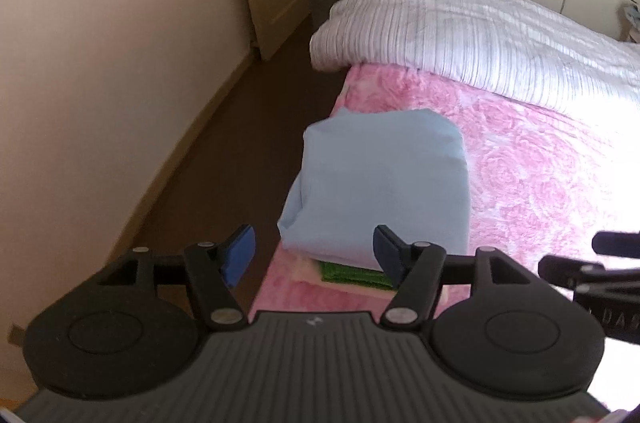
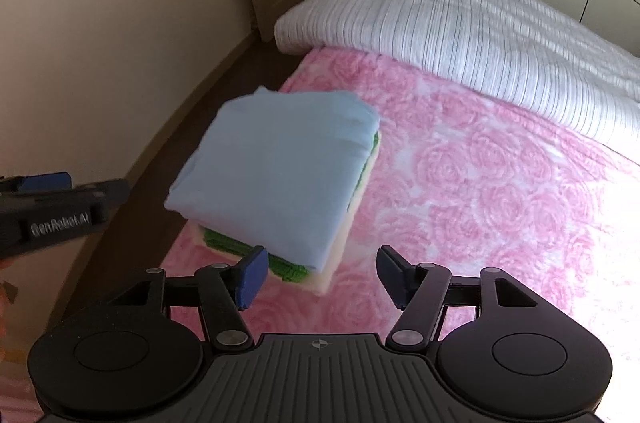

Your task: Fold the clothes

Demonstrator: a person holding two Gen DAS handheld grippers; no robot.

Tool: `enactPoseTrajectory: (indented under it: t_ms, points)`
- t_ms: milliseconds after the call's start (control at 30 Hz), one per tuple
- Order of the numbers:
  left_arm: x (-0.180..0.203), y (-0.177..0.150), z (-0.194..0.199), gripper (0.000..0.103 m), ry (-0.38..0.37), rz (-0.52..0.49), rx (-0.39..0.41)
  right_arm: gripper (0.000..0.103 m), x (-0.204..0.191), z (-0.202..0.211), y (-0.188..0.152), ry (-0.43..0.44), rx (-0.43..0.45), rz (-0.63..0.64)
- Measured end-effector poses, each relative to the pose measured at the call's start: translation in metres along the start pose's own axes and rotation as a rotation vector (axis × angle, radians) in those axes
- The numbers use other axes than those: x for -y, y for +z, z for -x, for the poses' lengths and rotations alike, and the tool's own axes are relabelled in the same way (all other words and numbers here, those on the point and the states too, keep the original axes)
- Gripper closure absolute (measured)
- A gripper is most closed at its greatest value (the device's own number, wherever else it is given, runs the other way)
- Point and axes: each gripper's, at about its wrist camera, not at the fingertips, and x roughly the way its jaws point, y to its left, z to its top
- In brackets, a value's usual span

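Folded light-blue cloth [image 1: 376, 191] tops stack at pink floral bedspread's [image 2: 480, 183] left edge; right view alone shows green layer's [image 2: 292, 265] side; left gripper [image 1: 314, 255], right gripper [image 2: 320, 273] both spread, empty.

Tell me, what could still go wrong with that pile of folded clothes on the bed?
The stack sits at the edge of the pink bedspread, beside the floor, so a nudge might tip it off. The blue garment on top overhangs the green item and the cream item beneath and could slide. Both grippers, left and right, hover close by with open jaws and might snag it.
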Motion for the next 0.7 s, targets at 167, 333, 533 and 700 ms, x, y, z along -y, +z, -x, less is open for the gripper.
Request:
enactPoseTrajectory:
  t_ms: [167, 333, 533, 700]
  points:
    - [0.005, -0.001, 0.015, 0.041, -0.061, 0.020, -0.004, 0.039, 0.005, 0.014, -0.004, 0.001, 0.016, -0.040]
    - [0.008, -0.003, 0.022, 0.041, -0.074, 0.023, -0.014, 0.039, 0.010, 0.020, -0.011, -0.024, -0.008, -0.050]
    - [0.011, -0.012, 0.030, 0.041, -0.073, 0.018, -0.029, 0.039, 0.012, 0.023, -0.021, -0.024, -0.035, -0.056]
    - [0.014, -0.018, 0.034, 0.041, -0.073, 0.014, -0.044, 0.039, 0.009, 0.024, -0.029, -0.017, -0.055, -0.045]
